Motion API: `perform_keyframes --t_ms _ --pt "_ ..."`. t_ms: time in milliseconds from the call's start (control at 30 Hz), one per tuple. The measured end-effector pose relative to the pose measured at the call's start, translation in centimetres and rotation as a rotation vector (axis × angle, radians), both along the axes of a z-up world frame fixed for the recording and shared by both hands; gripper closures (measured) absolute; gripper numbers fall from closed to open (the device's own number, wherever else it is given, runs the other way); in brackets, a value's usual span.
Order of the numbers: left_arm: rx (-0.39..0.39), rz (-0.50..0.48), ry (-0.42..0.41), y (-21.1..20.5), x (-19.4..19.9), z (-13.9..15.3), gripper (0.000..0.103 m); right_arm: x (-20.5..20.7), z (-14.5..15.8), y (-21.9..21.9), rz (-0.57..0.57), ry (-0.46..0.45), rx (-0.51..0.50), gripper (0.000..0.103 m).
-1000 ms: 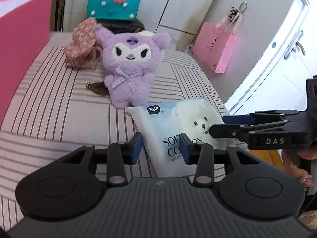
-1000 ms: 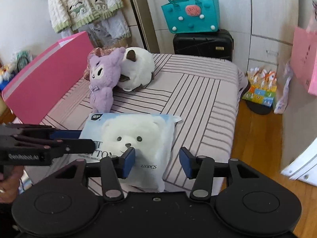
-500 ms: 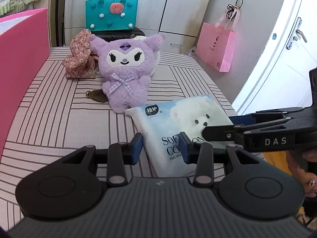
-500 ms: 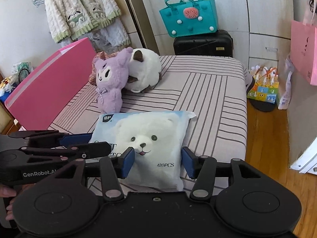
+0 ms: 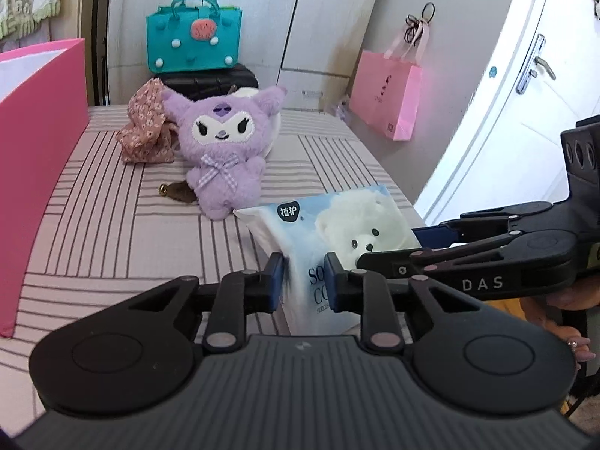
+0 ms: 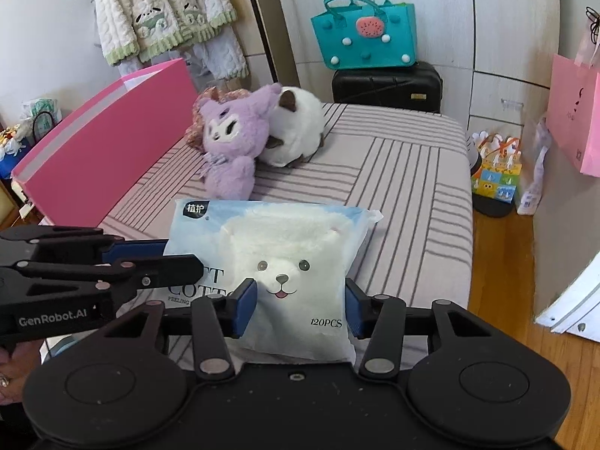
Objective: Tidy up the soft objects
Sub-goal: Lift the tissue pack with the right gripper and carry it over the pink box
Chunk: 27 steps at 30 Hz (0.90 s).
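Now that the left gripper [image 5: 302,281] has narrowed from straddling to pinching the near edge of the cotton pad pack [image 6: 285,262], the pack tilts up off the striped bed [image 6: 405,172]. Right gripper [image 6: 300,307] clamps its near end too. Two-handed lift underway, I'd say.

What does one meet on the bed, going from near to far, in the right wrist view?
Tissue pack → purple plush → white plush, with the black suitcase beyond the bed's far end.
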State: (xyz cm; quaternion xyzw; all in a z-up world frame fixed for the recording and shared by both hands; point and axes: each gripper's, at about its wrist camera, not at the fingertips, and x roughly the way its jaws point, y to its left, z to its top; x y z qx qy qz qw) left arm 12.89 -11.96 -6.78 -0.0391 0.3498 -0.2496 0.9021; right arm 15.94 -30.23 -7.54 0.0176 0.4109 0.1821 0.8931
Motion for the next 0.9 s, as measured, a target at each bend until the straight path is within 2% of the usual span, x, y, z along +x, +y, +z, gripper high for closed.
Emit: perform_keyframes --t_ms 167,333,500,633,800,900 --pt "0.05 -0.037 0.033 0.4 -0.3 0.8 0.081 -0.5 1.5 1.5 0.026 0.007 -0.057 0.045" --pt "0.019 -0.062 0.07 1.6 -0.4 1.7 0.081 -1.3 2.9 2.4 0.051 0.008 -0.089 0.044" --pt "0.026 -0.102 0.069 2.6 -0.9 2.7 0.081 -2.6 3.9 3.6 0.072 0.006 -0.117 0.038" --pt "0.03 -0.141 0.11 3.1 -0.8 3.4 0.081 -3.0 4.6 4.5 0.064 -0.008 -0.139 0.038" --pt "0.031 -0.149 0.088 4.3 -1.2 4.7 0.081 -3.8 6.2 5.7 0.078 -0.024 -0.131 0.037" --pt "0.028 -0.161 0.08 5.4 -1.5 5.7 0.081 -4.7 7.5 6.6 0.08 -0.068 -0.14 0.037"
